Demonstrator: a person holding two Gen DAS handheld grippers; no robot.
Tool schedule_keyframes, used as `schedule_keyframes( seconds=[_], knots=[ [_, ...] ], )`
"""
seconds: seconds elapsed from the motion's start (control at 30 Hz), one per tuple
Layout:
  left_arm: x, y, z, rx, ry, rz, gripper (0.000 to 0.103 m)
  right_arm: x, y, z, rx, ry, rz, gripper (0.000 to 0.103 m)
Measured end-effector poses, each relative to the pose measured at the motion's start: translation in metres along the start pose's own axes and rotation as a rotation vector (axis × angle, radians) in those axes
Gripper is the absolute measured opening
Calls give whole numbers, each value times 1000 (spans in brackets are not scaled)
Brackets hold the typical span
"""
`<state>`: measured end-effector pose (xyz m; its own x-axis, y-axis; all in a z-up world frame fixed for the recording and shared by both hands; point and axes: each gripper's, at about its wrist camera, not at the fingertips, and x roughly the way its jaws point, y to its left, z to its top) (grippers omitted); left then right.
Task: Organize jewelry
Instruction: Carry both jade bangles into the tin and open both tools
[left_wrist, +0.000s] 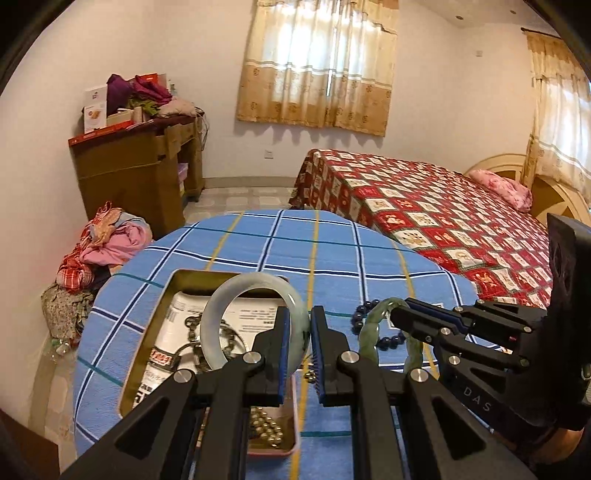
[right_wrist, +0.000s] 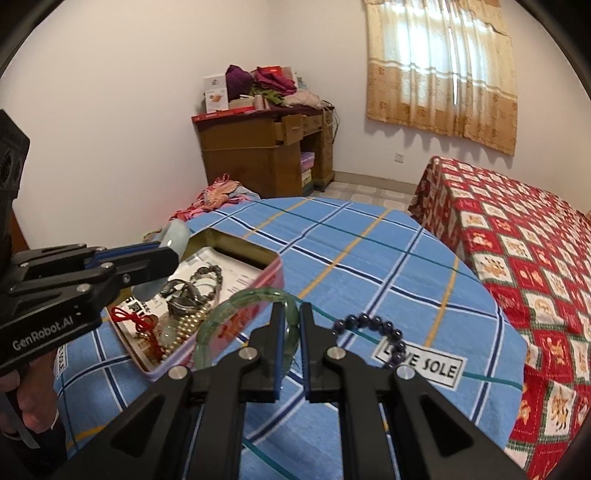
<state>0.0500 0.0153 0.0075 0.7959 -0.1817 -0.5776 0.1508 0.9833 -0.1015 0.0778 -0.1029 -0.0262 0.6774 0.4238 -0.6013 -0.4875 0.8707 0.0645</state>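
Home bedroom: bed (left_wrist: 424, 206), curtains (left_wrist: 317, 66)

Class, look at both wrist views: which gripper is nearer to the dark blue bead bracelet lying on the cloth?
Right. The right gripper, clamping a green bangle, hangs just beside the dark blue bead bracelet. The left gripper, holding a pale bangle, is over the tin.

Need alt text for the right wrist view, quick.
The right gripper is shut on a translucent green bangle, held above the open tin box of mixed jewelry on a blue checked tablecloth. A dark blue bead bracelet lies right; the left gripper holds a pale jade bangle.
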Motion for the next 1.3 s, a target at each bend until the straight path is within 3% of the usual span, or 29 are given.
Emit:
schedule_keyframes(
  seconds=[0.5,1.3],
  knots=[
    [-4,35,-4,-60,-4,67,11,15,32,19,-75,-8,37,10],
    [12,68,-15,-115,46,105,11,58,62,28,-129,43,59,10]
  ],
)
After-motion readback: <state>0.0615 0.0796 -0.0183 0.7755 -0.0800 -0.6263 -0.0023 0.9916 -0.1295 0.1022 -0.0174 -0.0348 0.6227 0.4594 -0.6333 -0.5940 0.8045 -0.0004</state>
